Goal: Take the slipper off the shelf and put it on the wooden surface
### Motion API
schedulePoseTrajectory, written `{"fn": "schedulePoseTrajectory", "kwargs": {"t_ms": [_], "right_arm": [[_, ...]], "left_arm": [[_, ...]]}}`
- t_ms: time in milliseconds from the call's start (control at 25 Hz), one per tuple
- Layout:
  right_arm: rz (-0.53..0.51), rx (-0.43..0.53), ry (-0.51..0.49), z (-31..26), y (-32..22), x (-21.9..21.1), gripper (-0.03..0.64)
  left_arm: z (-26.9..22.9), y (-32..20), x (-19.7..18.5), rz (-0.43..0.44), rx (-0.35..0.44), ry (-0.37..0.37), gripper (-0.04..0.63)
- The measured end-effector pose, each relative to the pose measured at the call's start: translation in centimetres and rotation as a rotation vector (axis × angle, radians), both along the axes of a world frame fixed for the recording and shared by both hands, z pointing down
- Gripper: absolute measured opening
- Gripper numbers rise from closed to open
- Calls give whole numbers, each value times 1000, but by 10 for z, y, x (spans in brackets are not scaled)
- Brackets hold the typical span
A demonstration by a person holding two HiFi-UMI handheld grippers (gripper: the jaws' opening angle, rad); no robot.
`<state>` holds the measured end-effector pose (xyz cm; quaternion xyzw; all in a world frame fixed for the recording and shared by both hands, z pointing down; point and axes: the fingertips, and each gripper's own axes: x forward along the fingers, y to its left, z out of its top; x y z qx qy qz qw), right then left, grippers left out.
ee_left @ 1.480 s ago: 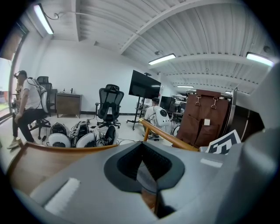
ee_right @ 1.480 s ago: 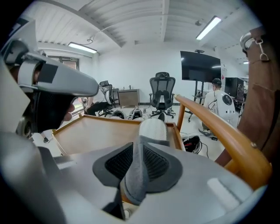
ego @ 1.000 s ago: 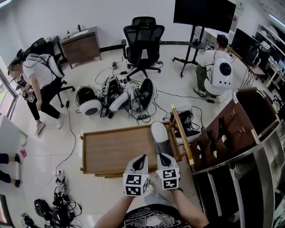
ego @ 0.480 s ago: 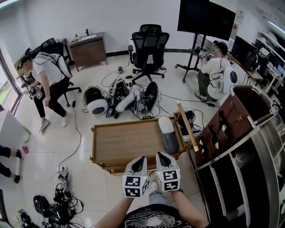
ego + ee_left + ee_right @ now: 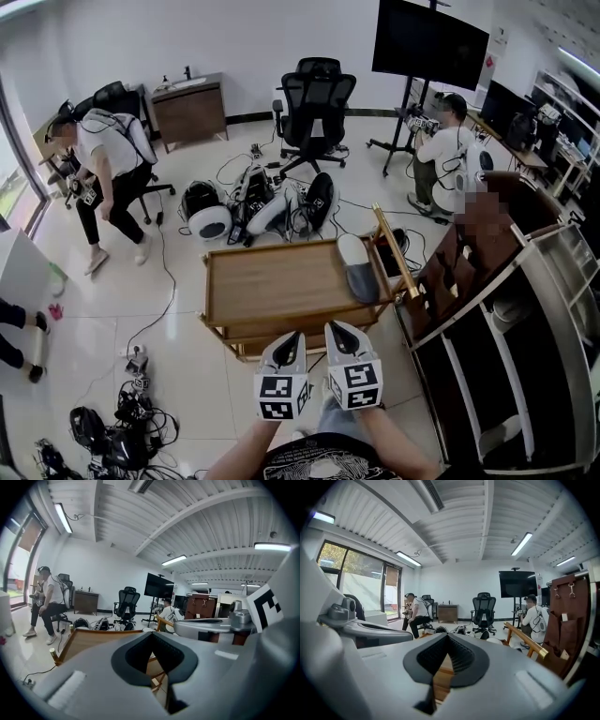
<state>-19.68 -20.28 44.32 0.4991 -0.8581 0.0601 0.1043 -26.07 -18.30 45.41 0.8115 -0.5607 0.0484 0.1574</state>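
The tall white shelf (image 5: pixel 555 323) fills the right side of the frame. The wooden surface (image 5: pixel 272 286) sits at centre, with the grey slipper (image 5: pixel 356 267) lying flat on its right end. At lower centre, the left gripper (image 5: pixel 294 337) and right gripper (image 5: pixel 334 327) hang side by side, jaws closed and empty.

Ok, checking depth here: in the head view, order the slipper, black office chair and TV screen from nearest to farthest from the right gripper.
1. slipper: just ahead of the right gripper, on the wooden surface, right end.
2. black office chair: mid-room, beyond the surface.
3. TV screen: far back, right.
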Motion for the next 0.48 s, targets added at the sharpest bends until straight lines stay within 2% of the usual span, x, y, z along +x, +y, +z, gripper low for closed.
{"fn": "schedulePoseTrajectory", "kwargs": {"t_ms": [480], "right_arm": [[-49, 58, -33, -38, 54, -19, 0]], "left_arm": [[-23, 45, -6, 2, 54, 22, 5]]}}
